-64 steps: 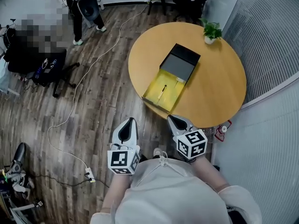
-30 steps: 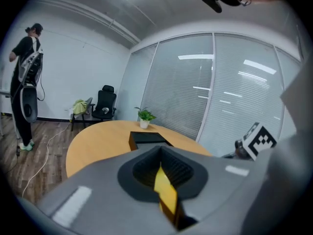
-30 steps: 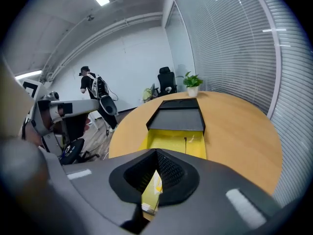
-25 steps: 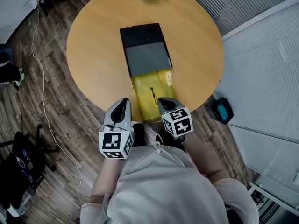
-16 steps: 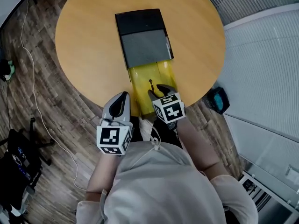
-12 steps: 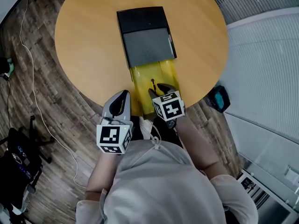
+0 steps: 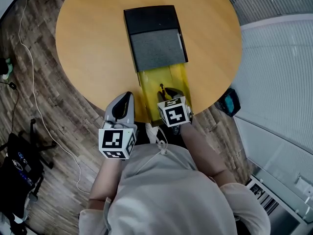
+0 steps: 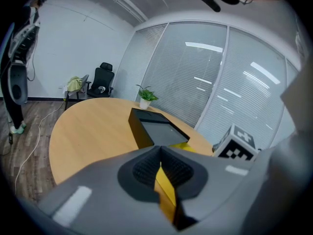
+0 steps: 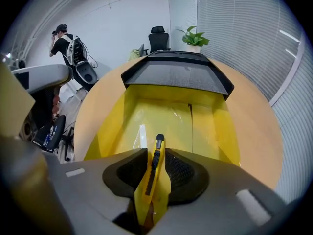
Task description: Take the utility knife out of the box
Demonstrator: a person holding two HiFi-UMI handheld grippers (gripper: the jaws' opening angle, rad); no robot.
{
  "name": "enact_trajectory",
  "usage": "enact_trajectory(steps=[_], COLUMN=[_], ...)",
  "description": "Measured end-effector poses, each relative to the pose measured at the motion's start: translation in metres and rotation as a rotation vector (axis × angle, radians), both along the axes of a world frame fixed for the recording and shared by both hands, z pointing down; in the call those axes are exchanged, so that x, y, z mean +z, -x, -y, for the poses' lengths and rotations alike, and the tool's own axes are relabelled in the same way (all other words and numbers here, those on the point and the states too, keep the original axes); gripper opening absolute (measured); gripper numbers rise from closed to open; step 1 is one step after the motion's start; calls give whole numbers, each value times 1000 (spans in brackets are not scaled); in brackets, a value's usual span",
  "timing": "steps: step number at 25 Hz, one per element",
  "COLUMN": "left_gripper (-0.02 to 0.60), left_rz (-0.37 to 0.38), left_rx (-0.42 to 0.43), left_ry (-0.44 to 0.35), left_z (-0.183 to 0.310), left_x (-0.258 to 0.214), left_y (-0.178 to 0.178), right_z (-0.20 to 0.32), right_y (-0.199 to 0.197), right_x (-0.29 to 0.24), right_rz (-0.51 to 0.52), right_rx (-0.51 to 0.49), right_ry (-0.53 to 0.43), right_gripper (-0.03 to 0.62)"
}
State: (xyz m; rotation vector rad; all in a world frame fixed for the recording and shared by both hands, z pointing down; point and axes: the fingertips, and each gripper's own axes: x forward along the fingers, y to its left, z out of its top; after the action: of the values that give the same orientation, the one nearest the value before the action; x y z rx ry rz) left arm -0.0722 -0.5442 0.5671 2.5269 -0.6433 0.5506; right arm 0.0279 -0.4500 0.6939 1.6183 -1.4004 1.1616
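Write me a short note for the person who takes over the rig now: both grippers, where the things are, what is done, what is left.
Right gripper: shut on the utility knife, above the near end of the yellow tray.
Left gripper: jaws almost together, holding nothing, at the table edge just left of the tray.
Box: the tray is slid out of the black sleeve toward the person.
Done: box open, knife gripped.
Left: lift the knife clear of the tray; I cannot tell whether it is off the tray floor yet. The left gripper could steady the tray if it moves.
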Motion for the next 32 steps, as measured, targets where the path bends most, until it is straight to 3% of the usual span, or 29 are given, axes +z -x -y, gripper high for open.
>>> enact_trajectory(steps=[5, 14, 22, 32], left_gripper=[6, 6, 6, 6], left_rz=[1, 13, -22, -91], left_rx=[7, 12, 19, -19], left_ry=[-2, -26, -95, -264], left_z=[-2, -11, -26, -20], left_x=[0, -10, -44, -118], left_y=[-2, -3, -3, -4], right_z=[0, -2, 7, 8], right_y=[-3, -3, -5, -18], right_x=[-1, -11, -86, -203], right_rz=[1, 49, 5, -48], right_rx=[-38, -46, -29, -11], right_ry=[24, -25, -231, -544], right_gripper=[69, 64, 64, 66])
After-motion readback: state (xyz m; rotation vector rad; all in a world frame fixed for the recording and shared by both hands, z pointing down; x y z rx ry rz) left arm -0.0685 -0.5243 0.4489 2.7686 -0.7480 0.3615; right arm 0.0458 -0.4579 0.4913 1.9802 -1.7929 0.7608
